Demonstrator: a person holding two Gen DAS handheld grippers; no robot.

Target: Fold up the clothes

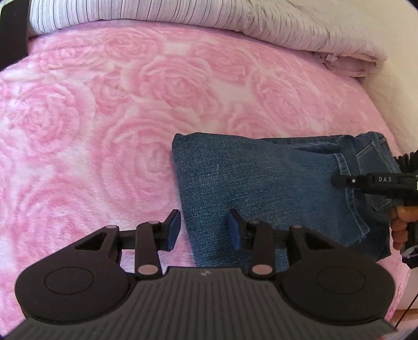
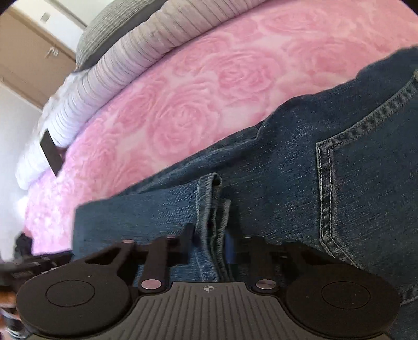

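My bed has a pink rose blanket (image 1: pixel 104 130). The jeans (image 1: pixel 261 188) lie folded on it near the edge. My left tool (image 1: pixel 203 230) is wide and empty above them. My right tool (image 2: pixel 209 243) pinches the leg hems (image 2: pixel 209 204). If it slips, I think the fold could fall open.

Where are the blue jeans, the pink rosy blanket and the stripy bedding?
Blue denim jeans (image 1: pixel 261 180): left wrist view, on the folded leg.
Pink rose-patterned fleece blanket (image 1: pixel 91 125): left wrist view, on a bare patch.
White striped bedding (image 1: pixel 162 11): left wrist view, on its top fold.
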